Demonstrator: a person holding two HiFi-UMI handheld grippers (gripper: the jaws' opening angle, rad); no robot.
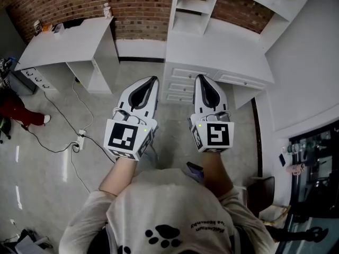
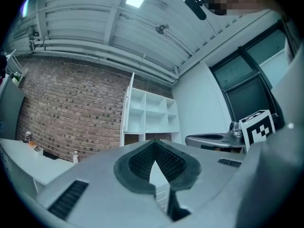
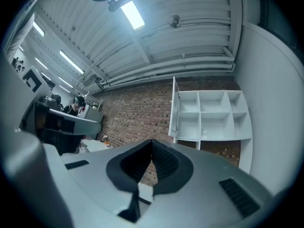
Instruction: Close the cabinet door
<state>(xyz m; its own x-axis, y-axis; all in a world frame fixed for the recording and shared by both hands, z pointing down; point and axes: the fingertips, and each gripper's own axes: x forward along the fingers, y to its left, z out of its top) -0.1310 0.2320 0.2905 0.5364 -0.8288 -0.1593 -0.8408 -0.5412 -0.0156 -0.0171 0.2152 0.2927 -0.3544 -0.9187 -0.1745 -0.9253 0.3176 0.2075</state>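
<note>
A white cabinet of open shelves (image 1: 195, 5) stands against the brick wall above a white counter (image 1: 212, 49). Its door (image 3: 174, 107) hangs open on the left side, edge-on to me, and shows again as the door (image 2: 128, 109) in the left gripper view. My left gripper (image 1: 154, 80) and right gripper (image 1: 200, 78) are held side by side in front of the person's body, well short of the cabinet and pointing towards it. Both have their jaws together with nothing between them, as the left gripper (image 2: 153, 142) and the right gripper (image 3: 152, 142) show in their own views.
Drawers (image 1: 183, 84) sit under the counter. A white desk (image 1: 63, 44) with a bottle (image 1: 107, 8) stands to the left. Cables and a power strip (image 1: 80, 139) lie on the floor at left. A brown chair (image 1: 260, 190) and dark glass panels are at right.
</note>
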